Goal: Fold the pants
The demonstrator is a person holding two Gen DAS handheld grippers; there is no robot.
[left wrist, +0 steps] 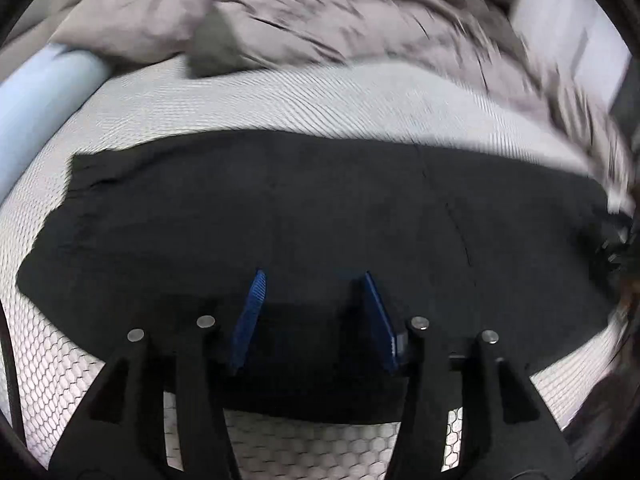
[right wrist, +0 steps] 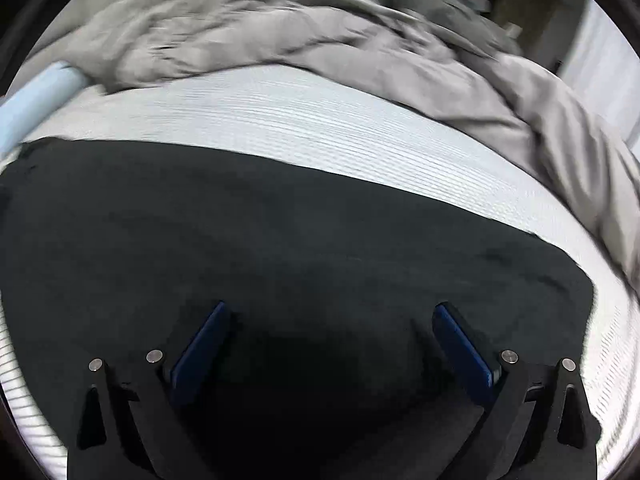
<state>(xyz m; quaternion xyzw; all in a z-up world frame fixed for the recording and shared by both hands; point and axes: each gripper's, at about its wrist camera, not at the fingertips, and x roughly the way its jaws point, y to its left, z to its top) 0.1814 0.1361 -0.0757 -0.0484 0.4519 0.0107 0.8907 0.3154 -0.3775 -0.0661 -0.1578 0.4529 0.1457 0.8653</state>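
White honeycomb-textured mattress (left wrist: 280, 96); rumpled grey duvet (left wrist: 304, 12) heaped along its far side, pale blue bolster (left wrist: 44, 92) at the left edge. Black pants (left wrist: 320, 208) lie spread flat across the near part of the mattress. Left gripper (left wrist: 314, 280) over the pants, jaws partly apart, nothing between them. Right gripper (right wrist: 330, 312) wider apart, likewise empty, above the dark cloth.
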